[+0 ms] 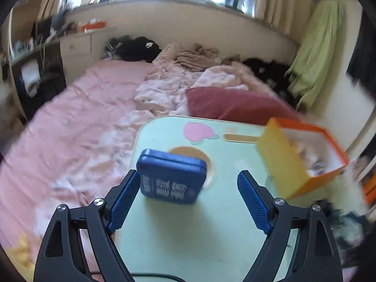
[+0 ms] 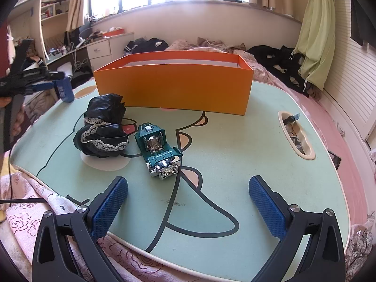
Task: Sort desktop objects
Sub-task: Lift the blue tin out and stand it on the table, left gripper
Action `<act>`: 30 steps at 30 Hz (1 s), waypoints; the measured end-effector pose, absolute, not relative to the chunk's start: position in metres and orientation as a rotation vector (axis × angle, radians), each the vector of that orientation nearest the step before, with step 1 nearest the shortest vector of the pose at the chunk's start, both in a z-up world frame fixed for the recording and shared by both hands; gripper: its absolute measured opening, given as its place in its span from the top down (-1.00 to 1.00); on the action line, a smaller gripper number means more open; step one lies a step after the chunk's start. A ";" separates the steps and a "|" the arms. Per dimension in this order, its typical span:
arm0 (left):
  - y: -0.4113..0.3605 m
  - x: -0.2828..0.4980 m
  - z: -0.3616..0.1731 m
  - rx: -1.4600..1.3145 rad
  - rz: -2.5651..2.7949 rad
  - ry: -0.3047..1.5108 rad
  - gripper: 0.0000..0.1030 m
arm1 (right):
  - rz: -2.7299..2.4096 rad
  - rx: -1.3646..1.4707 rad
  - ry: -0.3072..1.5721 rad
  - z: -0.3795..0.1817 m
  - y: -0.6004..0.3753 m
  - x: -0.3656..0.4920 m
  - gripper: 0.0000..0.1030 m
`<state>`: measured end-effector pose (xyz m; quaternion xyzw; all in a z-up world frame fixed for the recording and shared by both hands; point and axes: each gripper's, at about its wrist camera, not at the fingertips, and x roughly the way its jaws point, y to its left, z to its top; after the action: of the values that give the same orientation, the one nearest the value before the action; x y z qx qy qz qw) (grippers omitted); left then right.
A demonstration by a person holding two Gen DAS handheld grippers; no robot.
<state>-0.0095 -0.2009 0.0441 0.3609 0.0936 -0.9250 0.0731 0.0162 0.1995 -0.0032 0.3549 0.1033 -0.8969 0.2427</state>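
**Blue case on edge at the counter's left corner**

The blue case (image 1: 170,177) stands upright on the green counter (image 1: 192,230), long axis across the left wrist view, printed face toward the camera. The left gripper (image 1: 188,199) has its jaws spread; one pad touches the case, the other stands clear. The right gripper (image 2: 188,208) is open and empty near the toy car (image 2: 159,151), whose chrome nose points toward it.

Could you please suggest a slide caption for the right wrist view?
Open right gripper hovers before a green toy car and black lace-trimmed cloth, with the orange box behind.
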 end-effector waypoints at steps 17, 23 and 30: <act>-0.133 -0.015 0.014 1.454 -2.830 -0.030 0.59 | -2.454 0.966 0.282 0.002 0.198 0.011 -0.99; -0.048 -0.012 0.020 1.558 -2.970 -0.089 0.59 | -2.453 0.965 0.283 0.002 0.197 0.013 -0.99; -0.037 0.002 0.053 1.276 -3.093 0.058 0.42 | -2.454 0.965 0.283 0.002 0.197 0.014 -0.99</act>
<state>0.0015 -0.0366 0.0534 0.3794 0.0174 -0.9194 -0.1023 0.0142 0.1968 0.0019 0.3530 0.1035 -0.8977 0.2423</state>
